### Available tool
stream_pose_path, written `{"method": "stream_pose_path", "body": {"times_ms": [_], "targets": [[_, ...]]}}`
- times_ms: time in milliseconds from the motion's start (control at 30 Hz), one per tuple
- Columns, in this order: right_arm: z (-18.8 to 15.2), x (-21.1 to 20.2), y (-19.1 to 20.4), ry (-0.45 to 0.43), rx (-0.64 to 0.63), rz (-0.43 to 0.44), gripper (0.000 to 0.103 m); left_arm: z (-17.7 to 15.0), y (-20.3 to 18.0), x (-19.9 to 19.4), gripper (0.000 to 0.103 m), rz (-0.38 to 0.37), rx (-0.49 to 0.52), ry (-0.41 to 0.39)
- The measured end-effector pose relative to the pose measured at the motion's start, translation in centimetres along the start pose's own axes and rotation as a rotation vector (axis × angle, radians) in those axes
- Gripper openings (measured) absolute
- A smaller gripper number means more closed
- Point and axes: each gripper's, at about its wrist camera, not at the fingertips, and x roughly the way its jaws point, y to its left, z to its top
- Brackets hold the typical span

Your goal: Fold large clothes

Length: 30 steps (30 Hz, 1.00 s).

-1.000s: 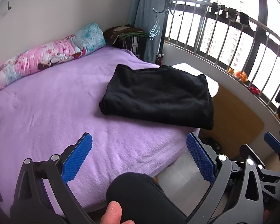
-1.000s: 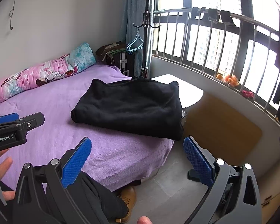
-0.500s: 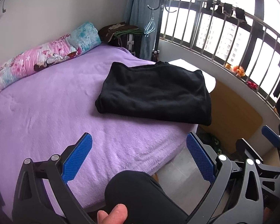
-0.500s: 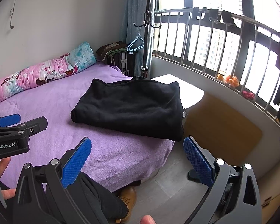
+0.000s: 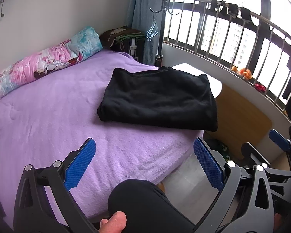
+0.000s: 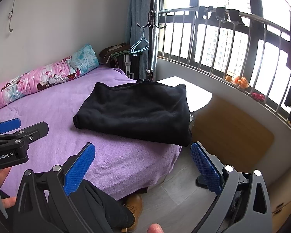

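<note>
A black garment lies folded into a thick rectangle on the purple bed, near the bed's right corner; it also shows in the right wrist view. My left gripper is open and empty, held back from the bed's near edge above the person's knee. My right gripper is open and empty, also short of the garment, over the bed's corner and the floor. Neither gripper touches the cloth.
A rolled pink and blue floral quilt lies along the wall. A suitcase with clothes and a coat stand are at the far corner. A white table, a wooden board and a railed window are to the right.
Both grippers stay open and empty. The left wrist view has shifted slightly, so the garment sits a little lower and further left in it. The garment itself has not moved.
</note>
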Motion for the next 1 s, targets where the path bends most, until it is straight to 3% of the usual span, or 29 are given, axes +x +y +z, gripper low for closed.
{"method": "stream_pose_path", "body": {"times_ms": [1000], "targets": [[-0.06,-0.27,0.37,-0.003,0.012,0.0,0.097,-0.15,-0.55,0.21,0.097,0.0,0.028,0.015]]}}
